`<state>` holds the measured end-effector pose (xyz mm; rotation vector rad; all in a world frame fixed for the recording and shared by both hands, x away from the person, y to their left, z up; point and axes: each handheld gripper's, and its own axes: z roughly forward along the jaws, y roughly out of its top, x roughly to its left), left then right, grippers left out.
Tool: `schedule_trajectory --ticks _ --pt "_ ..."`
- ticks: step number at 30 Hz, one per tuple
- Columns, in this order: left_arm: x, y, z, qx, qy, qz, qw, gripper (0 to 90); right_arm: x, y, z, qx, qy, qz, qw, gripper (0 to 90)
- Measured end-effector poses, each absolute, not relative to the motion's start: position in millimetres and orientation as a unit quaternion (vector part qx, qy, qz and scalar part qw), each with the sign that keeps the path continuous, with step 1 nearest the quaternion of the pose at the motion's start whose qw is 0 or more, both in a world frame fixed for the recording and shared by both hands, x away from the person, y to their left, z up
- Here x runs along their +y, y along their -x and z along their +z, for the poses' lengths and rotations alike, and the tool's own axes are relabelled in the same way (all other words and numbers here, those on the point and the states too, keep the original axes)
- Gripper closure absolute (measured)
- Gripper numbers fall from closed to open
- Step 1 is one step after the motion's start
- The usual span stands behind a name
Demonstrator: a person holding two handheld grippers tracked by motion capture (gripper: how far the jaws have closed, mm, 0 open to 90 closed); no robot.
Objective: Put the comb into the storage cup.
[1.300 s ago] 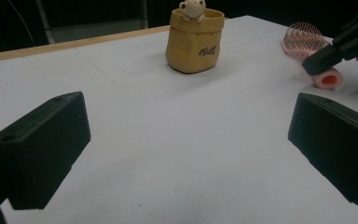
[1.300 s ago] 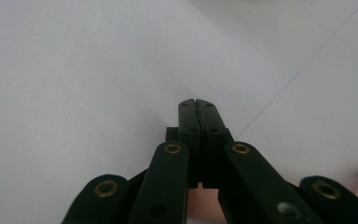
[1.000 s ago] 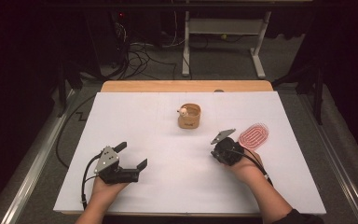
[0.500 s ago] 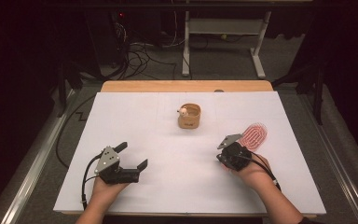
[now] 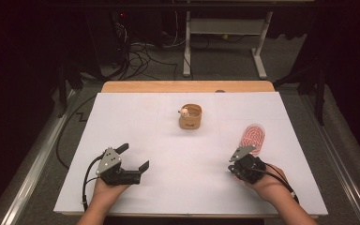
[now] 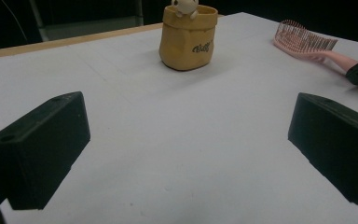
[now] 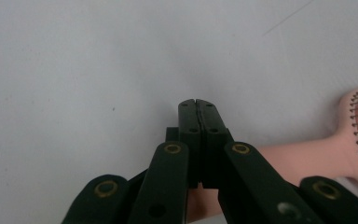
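Since the earlier frames the right claw (image 5: 238, 161) has drawn back toward the near edge of the worktop (image 5: 168, 140), sliding away from the head of the pink hairbrush (image 5: 254, 137), while the left claw (image 5: 133, 157) has kept its place and the brush and pouch lie as they did.

In the high view the hairbrush lies on the right part of the white worktop, bristles up, its oval head toward the far side and its handle running back toward the near edge. The right claw sits at the near end of that handle, just left of it. In the right gripper view its two black jaws are pressed flat together with nothing between them, and the pink handle (image 7: 298, 156) passes under and to the right of them, the bristled head at the right edge of the view. Whether the jaws touch the handle cannot be told.

The left claw rests at the near left of the worktop, well apart from the brush. Its jaws stand wide and empty, as the left gripper view shows, with bare worktop between them.

A small tan pouch (image 5: 190, 117) with a pale toy figure (image 5: 184, 111) at its rim stands upright at the middle, toward the far side.
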<state>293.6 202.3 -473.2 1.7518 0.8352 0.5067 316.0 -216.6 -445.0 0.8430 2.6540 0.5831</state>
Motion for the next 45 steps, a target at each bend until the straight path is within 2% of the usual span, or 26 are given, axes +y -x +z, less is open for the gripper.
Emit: schedule_trajectory --ticks 30,45 --pt "208.0 -294.6 -473.3 0.362 -0.731 0.216 0.536 0.0 -283.6 -288.2 -444.0 0.911 -0.332 0.186 0.158 90.0" --pt "211.6 -295.5 -473.9 0.368 -0.731 0.218 0.531 0.0 -304.2 -283.9 -441.2 0.904 -0.351 0.179 0.165 90.0"
